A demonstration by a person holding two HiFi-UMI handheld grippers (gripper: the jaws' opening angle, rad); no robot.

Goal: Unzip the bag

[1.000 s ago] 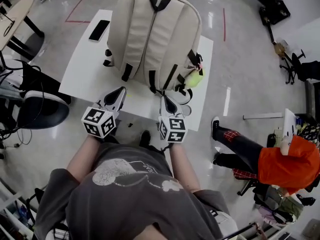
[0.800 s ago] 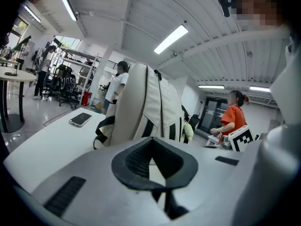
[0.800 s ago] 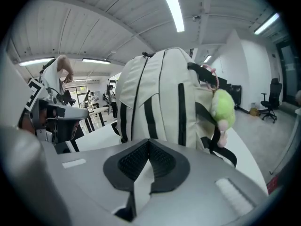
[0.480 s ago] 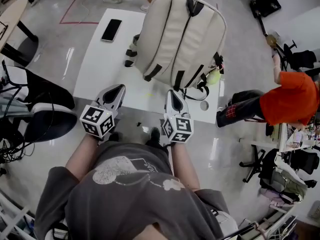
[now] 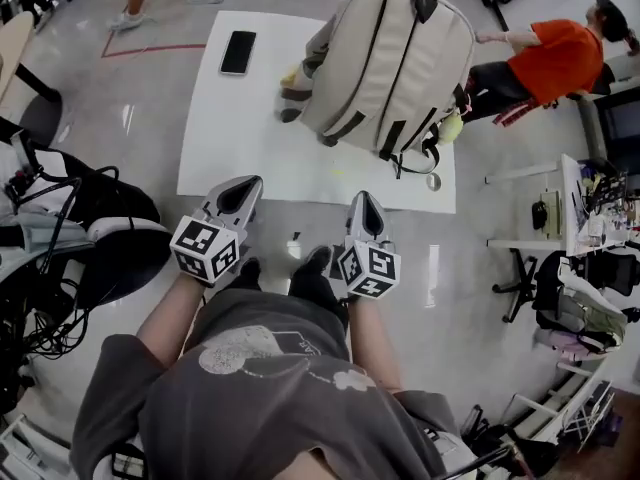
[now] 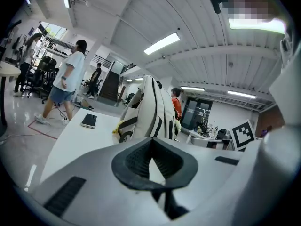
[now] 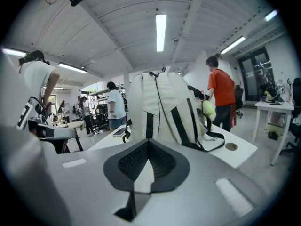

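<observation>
A cream backpack (image 5: 390, 68) with black strap ends stands upright on the right part of the white table (image 5: 250, 138), its strap side towards me. No zip shows from this side. A yellow-green charm (image 5: 450, 128) hangs at its right. My left gripper (image 5: 242, 190) is shut and empty at the table's near edge, well left of the bag. The right gripper (image 5: 365, 206) is shut too, just off the near edge below the bag. The left gripper (image 6: 151, 142) faces the backpack (image 6: 150, 107) from a distance, and so does the right gripper (image 7: 148, 142) with the backpack (image 7: 160, 107) ahead.
A black phone (image 5: 238, 52) lies at the table's far left. A round cable hole (image 5: 432, 181) sits near the front right corner. A person in orange (image 5: 550, 53) stands right of the table. An office chair (image 5: 90, 238) and cables are at my left.
Both grippers have drawn back from the bag's lower straps to the table's near edge. The table and bag now sit farther off and more to the right; the person in orange shifted.
</observation>
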